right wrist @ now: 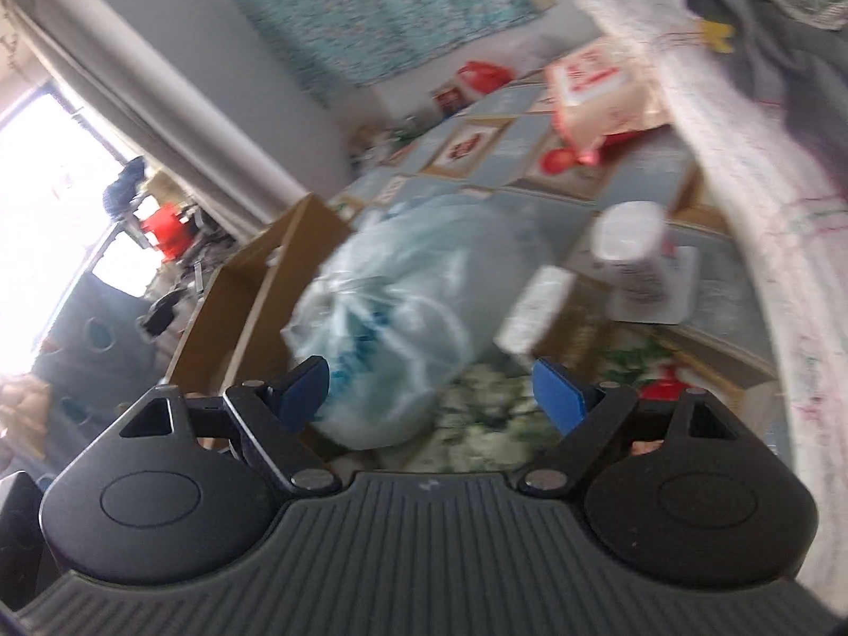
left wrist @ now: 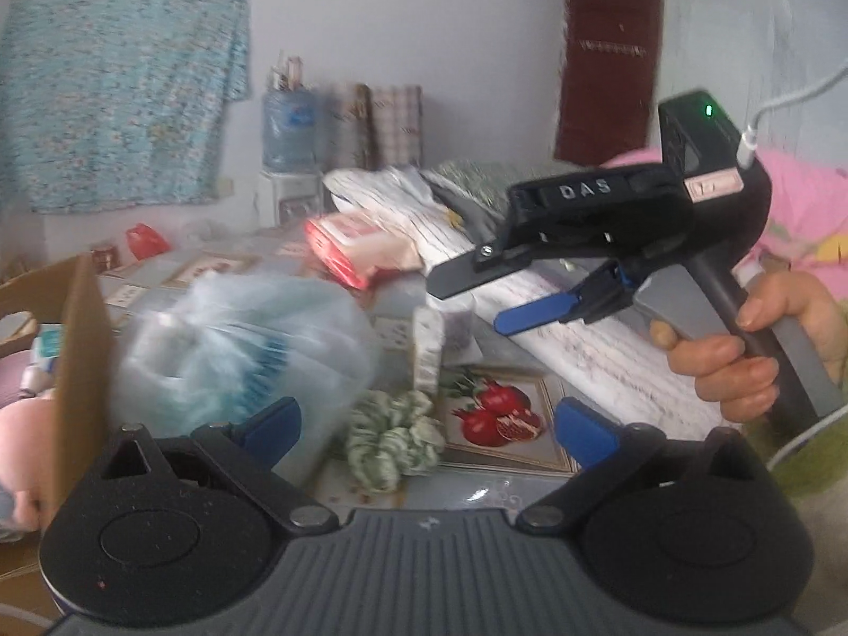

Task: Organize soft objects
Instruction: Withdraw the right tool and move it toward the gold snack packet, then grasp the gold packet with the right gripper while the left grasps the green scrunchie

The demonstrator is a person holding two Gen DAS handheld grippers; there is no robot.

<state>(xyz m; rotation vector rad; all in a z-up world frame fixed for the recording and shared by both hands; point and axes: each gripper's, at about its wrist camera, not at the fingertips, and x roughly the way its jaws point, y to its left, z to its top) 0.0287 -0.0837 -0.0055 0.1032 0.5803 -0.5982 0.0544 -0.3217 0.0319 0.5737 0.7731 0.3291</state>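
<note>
Both grippers, left [left wrist: 424, 418] and right [right wrist: 432, 387], are held wide and empty, lined up on the green-white scrunchie [left wrist: 395, 445] at lower centre, beside the plastic bag [left wrist: 238, 350].

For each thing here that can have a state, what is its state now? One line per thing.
Left hand-held gripper: open, holding nothing.
Right hand-held gripper: open, holding nothing, raised above the table.
Plastic bag: tied shut, lying on the table beside the box.
Cardboard box: open, flap up.
Green-and-white scrunchie: lying loose on the table, ungrasped.
White jar: lid on, tilted.
</note>
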